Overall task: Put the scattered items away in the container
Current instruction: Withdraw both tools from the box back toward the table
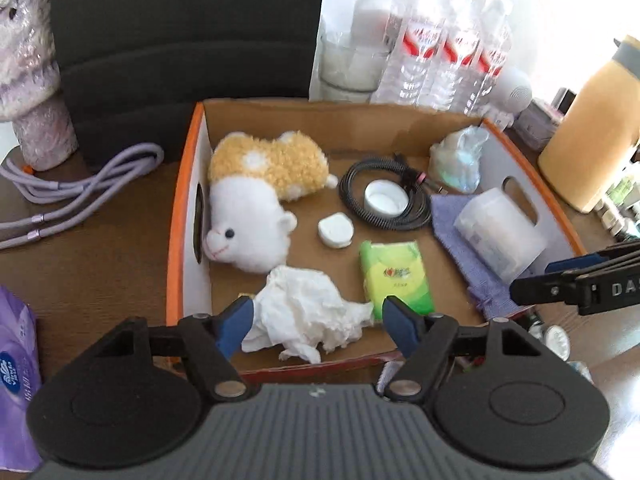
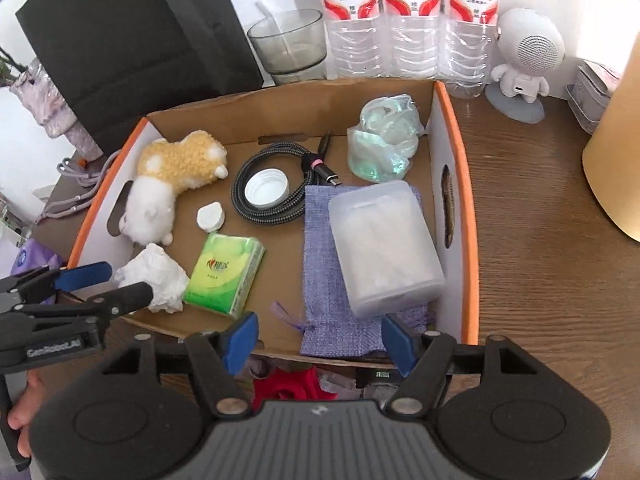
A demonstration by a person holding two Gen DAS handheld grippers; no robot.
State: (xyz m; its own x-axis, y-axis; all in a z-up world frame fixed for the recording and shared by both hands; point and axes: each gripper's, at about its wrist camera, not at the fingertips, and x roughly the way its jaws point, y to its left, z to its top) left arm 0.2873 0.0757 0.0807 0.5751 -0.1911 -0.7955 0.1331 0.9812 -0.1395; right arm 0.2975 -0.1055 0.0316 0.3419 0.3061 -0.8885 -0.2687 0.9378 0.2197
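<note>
We find the left gripper [image 1: 318,322] with its fingers [image 1: 236,326] apart, holding nothing; a crumpled white tissue [image 1: 308,314] lies between and just beyond them on the floor of the cardboard box [image 1: 192,208], close to its near wall. One blue pad stands at the tissue's edge, but we cannot tell whether it touches. The right gripper [image 2: 318,346] likewise has its fingers [image 2: 400,346] spread and empty, poised over the near wall of the box; just beyond them lies a lilac cloth pouch [image 2: 320,280] with a frosted plastic case [image 2: 384,244] resting on it. Between the two grippers, inside the box, we note a green tissue pack [image 2: 224,276]. Farther beyond the fingers we record a small white lid [image 2: 210,216], then a coiled black cable [image 2: 272,192] with a white bottle cap [image 2: 266,188] lying inside the coil. To the left of these a white and tan plush toy [image 1: 256,200] lies against the left wall. Near the far right corner sits a crumpled clear plastic bag [image 2: 380,140]. Outside the box, on the brown tabletop [image 2: 540,280], we observe a purple cord [image 1: 80,192] to the left, a glass bowl [image 2: 288,44] and water bottles [image 2: 412,20] behind the far wall, and a small white robot figure [image 2: 524,56] to their right.
</note>
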